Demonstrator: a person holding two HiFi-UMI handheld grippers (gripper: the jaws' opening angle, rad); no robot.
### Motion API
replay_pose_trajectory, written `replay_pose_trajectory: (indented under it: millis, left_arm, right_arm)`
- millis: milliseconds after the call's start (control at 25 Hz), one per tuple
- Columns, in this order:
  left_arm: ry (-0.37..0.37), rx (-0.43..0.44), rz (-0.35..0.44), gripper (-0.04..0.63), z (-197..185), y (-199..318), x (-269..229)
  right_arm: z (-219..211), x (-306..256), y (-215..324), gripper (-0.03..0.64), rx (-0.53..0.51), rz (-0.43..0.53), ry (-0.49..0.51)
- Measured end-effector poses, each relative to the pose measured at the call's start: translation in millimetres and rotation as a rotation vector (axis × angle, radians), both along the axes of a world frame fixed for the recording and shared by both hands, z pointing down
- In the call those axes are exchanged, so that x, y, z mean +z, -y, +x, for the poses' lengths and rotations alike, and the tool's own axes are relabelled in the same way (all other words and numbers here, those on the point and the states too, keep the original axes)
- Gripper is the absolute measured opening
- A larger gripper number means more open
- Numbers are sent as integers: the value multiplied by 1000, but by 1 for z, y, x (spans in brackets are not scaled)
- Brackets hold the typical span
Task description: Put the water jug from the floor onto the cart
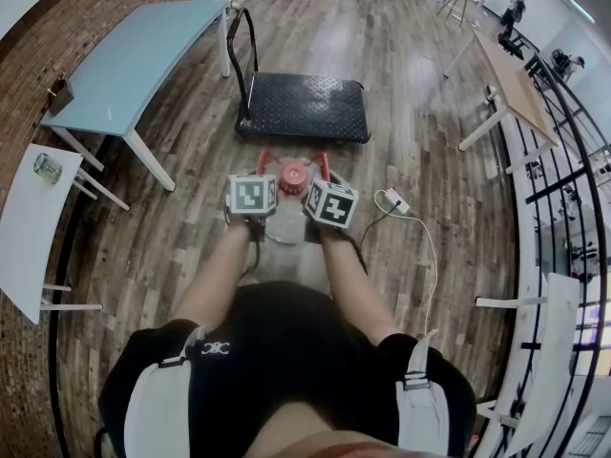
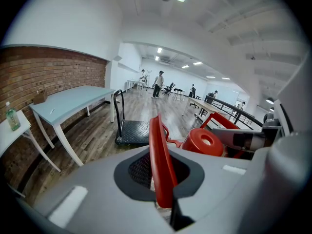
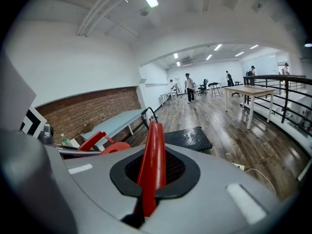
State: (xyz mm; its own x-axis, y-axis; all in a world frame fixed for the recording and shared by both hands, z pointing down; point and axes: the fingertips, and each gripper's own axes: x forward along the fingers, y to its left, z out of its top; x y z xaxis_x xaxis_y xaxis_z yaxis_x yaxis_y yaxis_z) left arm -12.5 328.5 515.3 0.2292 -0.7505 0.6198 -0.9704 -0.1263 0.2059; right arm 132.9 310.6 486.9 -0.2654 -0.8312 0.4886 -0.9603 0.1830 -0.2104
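The water jug stands on the wooden floor in front of the person, its red cap (image 1: 292, 174) showing between the two marker cubes in the head view. A red carrying frame (image 1: 291, 156) rises round the neck. My left gripper (image 1: 263, 177) is shut on the frame's left red handle bar (image 2: 158, 150), which stands upright between its jaws. My right gripper (image 1: 320, 181) is shut on the right red handle bar (image 3: 153, 150). The cap (image 2: 204, 142) lies just right of the left jaws. The black flat cart (image 1: 304, 106) stands a short way beyond the jug, its push handle (image 1: 239, 55) on the left.
A light blue table (image 1: 134, 60) stands left of the cart along the brick wall. A white table (image 1: 24, 227) at far left carries a small bottle (image 1: 46, 167). A white power strip with cable (image 1: 396, 201) lies on the floor to the right. A wooden table (image 1: 516, 84) and a railing (image 1: 573, 160) stand further right.
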Motion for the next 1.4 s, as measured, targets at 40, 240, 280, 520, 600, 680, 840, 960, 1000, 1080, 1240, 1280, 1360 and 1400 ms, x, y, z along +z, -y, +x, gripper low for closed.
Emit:
replay_pose_trajectory:
  millis: [40,240,280,520,600,680,840,960,1000,1080,1240,1280,1360,1400]
  left_arm:
    - [1,0,-1,9,-2,1,1]
    - [-2,1,-10,9,-16,6,7]
    - [0,4,-11,9,-18,8,8]
    - [-5,28,-11,9,-41,21,9]
    - [-25,31,4,9,-47,25,6]
    - [-14,48,15,9,-52,30,4]
    - [11,72,5,9,-63,41,11]
    - [28,93,0,9,-63,48,15]
    - [28,97,1,9,-63,52,15]
    - [26,99,3,9,-64,61,15]
    - [27,99,-5,11,-66,77,22]
    - [25,100,-5,9,-66,82,23]
    - [25,101,-6,11,-65,94,25]
    - [26,101,-7,11,-64,101,26]
  right_arm:
    - [-2,1,1,20,2,-1,0]
    - [-18,8,6,20,-4,-13,5]
    - [-20,8,8,20,-1,-14,3]
    - [-41,13,17,21,26,-17,15]
    - [-49,12,21,21,35,-13,24]
    - [-53,10,24,21,51,-6,28]
    - [-61,14,29,21,58,-11,13]
    - [-60,16,36,21,70,-19,11]
    - [-60,16,40,23,74,-18,14]
    - [-62,15,49,23,75,-13,18]
    - [-65,19,66,23,73,-10,20]
    - [-64,21,71,23,73,-11,20]
    - [-62,23,84,23,74,-15,26]
    - [-61,24,91,23,75,-16,30]
